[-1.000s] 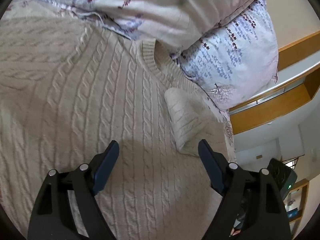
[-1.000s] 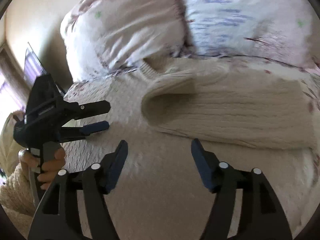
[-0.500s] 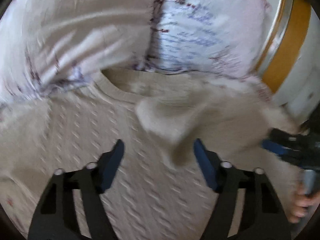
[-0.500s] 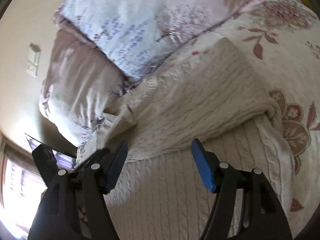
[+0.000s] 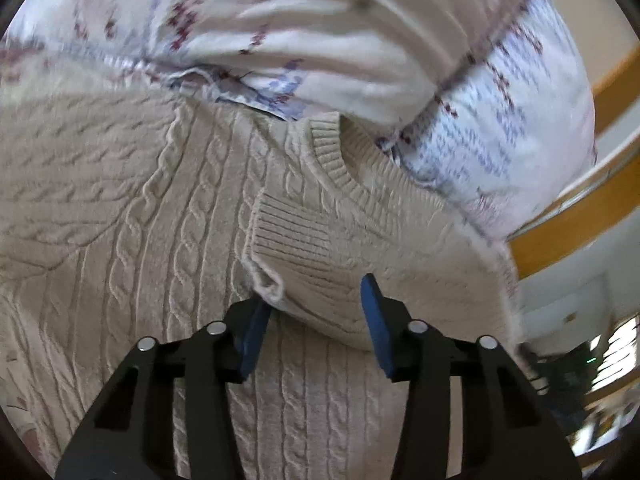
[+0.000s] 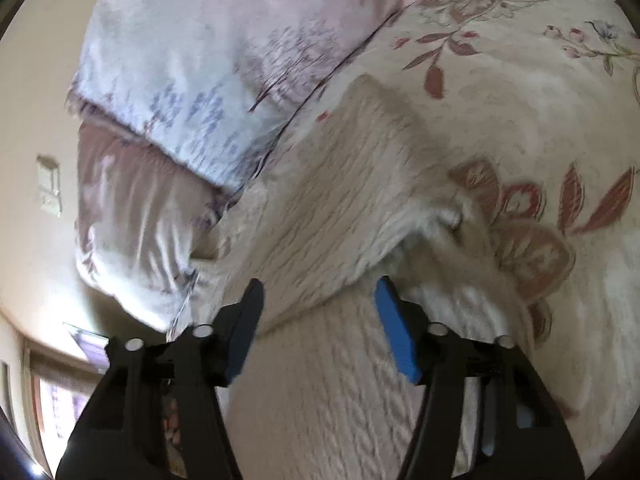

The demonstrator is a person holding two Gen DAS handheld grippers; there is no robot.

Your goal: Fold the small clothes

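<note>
A cream cable-knit sweater (image 5: 160,220) lies flat on the bed, its ribbed neckline (image 5: 332,152) against the pillows. One sleeve is folded across the chest, and its ribbed cuff (image 5: 292,236) points left. My left gripper (image 5: 316,292) straddles the near edge of that sleeve; its jaws are closing with the knit between the blue pads (image 5: 376,320). In the right wrist view the sweater (image 6: 320,380) runs toward the pillows with the sleeve (image 6: 360,184) laid over it. My right gripper (image 6: 320,284) hovers at the sleeve's near fold, jaws closing, pads apart from the fabric.
Two floral pillows (image 5: 320,40) (image 6: 192,92) press against the sweater's collar end. A flowered bedspread (image 6: 520,92) spreads to the right of the sweater. A wooden headboard rail (image 5: 576,216) and the bed's edge lie to the right in the left wrist view.
Both grippers have narrowed. The left one swung out and came back, now lower and close over the folded sleeve's cuff. The right one rolled and moved to the sleeve's fold near the shoulder.
</note>
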